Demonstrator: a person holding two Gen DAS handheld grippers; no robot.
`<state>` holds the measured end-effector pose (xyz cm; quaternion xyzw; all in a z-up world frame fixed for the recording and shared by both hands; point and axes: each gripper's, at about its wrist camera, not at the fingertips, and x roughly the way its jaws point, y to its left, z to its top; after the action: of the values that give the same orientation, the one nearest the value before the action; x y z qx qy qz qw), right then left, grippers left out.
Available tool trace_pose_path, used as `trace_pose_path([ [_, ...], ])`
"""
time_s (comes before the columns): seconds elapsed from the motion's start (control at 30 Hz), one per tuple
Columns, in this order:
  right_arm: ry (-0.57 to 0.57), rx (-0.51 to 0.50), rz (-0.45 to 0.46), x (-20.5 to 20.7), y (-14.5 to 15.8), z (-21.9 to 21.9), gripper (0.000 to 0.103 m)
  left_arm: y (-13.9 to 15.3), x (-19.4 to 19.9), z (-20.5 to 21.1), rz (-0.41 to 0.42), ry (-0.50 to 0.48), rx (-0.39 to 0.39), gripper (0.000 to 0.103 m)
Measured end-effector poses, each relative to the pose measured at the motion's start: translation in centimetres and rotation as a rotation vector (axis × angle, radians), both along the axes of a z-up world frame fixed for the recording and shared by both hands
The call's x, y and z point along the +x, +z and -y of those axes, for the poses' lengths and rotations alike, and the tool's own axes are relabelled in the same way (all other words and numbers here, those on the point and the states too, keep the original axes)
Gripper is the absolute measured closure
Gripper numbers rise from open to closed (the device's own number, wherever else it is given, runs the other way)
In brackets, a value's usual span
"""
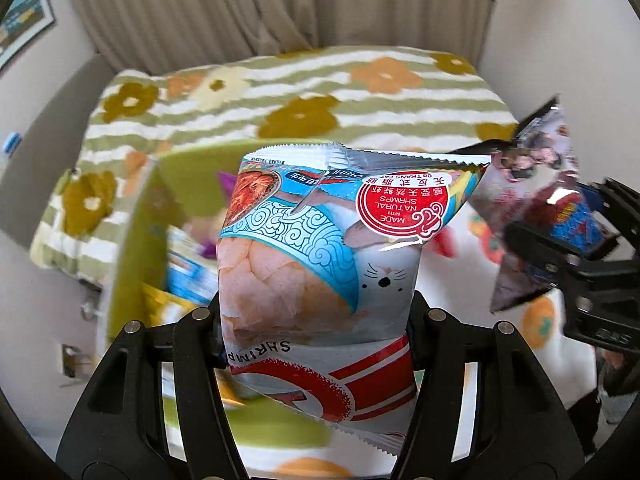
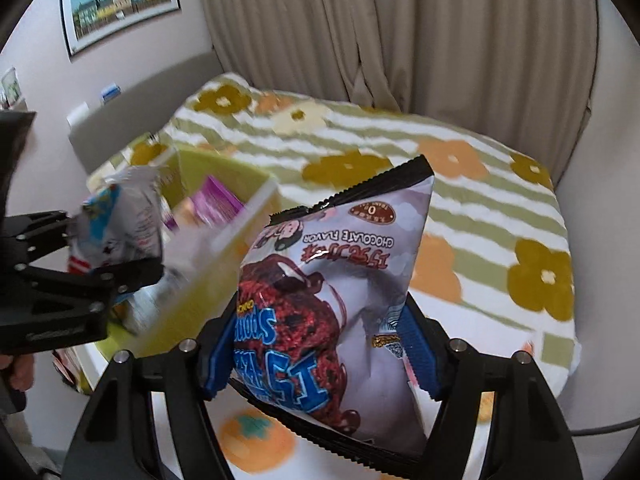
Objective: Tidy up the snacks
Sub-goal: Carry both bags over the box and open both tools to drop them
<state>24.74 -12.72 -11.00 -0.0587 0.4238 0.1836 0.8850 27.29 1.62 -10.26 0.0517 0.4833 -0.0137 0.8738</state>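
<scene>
Blanket (image 2: 400, 152), green-and-white striped with ochre and orange flowers, fills the centre. Beige curtain (image 2: 400, 32) at 12 o'clock. Framed townscape picture (image 2: 120, 4) on wall at 10 o'clock.

Before me a bed (image 2: 460, 184) with a flowered striped blanket, beige curtains (image 2: 400, 32) behind, and a framed picture (image 2: 120, 0) on the pale wall (image 2: 168, 52).

The shrimp cracker bag (image 1: 320, 248) stands between the left gripper's (image 1: 316, 320) fingers, the chocolate snack bag (image 2: 332, 300) to its right in the right gripper (image 2: 320, 344); the snack bin (image 2: 224, 264) sits behind on the bed (image 2: 460, 184).
</scene>
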Motion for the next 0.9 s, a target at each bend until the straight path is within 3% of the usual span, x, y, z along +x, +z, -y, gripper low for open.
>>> trace_pose_path([
  [0.3,0.003,0.104,0.006,3.9,1.6,-9.5,0.035,-0.5,6.1,-10.6,-0.007,0.05,0.015,0.047],
  [0.6,-0.046,0.102,-0.047,6.6,0.0,-15.4,0.035,-4.2,11.5,-16.0,-0.092,0.006,-0.018,0.043],
  [0.63,-0.053,0.096,-0.054,6.7,-0.2,-15.8,0.035,-4.6,11.8,-16.2,-0.095,0.0,-0.017,0.035],
  [0.67,-0.059,0.092,-0.06,6.9,-0.4,-16.0,0.035,-4.9,12.1,-16.2,-0.099,-0.005,-0.013,0.016],
  [0.73,-0.073,0.083,-0.072,7.1,-0.8,-16.3,0.035,-5.3,12.6,-16.2,-0.099,-0.013,0.002,0.0],
  [0.9,-0.095,0.071,-0.094,7.2,-1.1,-16.4,0.035,-5.4,12.0,-17.2,-0.097,-0.009,-0.036,0.0],
])
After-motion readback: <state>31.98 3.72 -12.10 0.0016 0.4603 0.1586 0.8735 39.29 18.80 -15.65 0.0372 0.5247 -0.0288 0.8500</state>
